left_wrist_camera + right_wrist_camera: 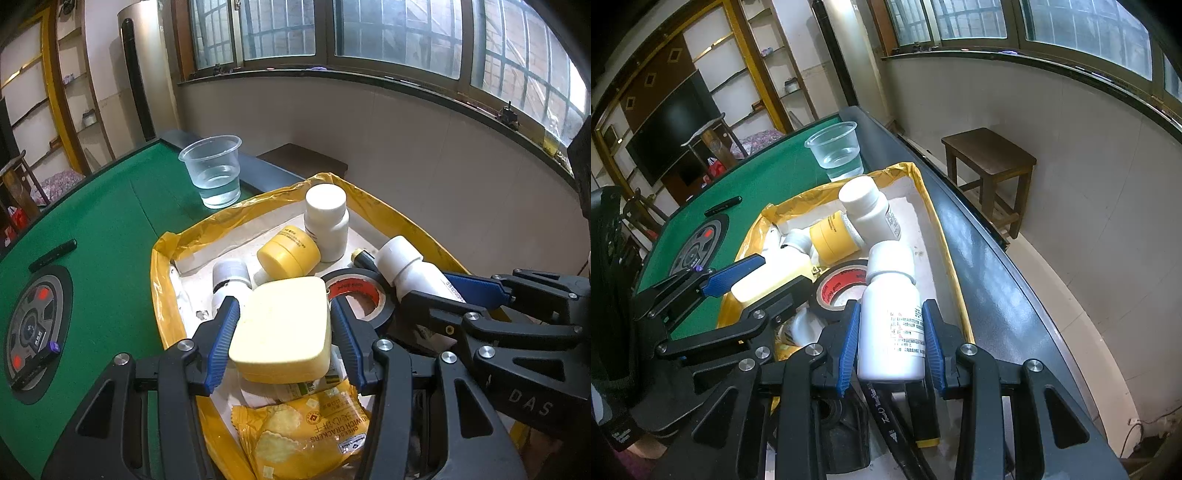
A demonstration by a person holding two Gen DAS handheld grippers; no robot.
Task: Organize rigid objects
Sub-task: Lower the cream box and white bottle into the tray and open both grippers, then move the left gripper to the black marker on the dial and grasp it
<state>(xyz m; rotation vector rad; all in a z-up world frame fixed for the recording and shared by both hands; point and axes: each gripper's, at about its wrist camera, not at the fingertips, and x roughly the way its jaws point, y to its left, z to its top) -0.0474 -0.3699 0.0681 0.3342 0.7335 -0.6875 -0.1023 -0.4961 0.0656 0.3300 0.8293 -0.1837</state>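
**Both grippers loaded over the yellow-lined box**

The pale yellow case (pixel 282 325) sits clamped between the blue pads of the left gripper (pixel 284 321), jaws partway closed on its sides, held just above the box (pixel 162 258). The right gripper (pixel 891 332) pinches a white bottle (pixel 892 325) the same way, cap pointing away; its label has small print I can't read.

Readable stuff: the cracker pack (pixel 306 432) under the case says "SANDWICH CRACKERS", and the right gripper's arm reads "DAS" in the left view. The black tape roll (pixel 360 295) has red core printing, too small to read.

Only the right view shows the black marker (pixel 886 417) below the bottle and the wooden stool (pixel 990 158). Both show the yellow jar (pixel 290 251), the upright white bottle (pixel 327 221) and the water cup (pixel 214 170) on green felt (pixel 103 221).
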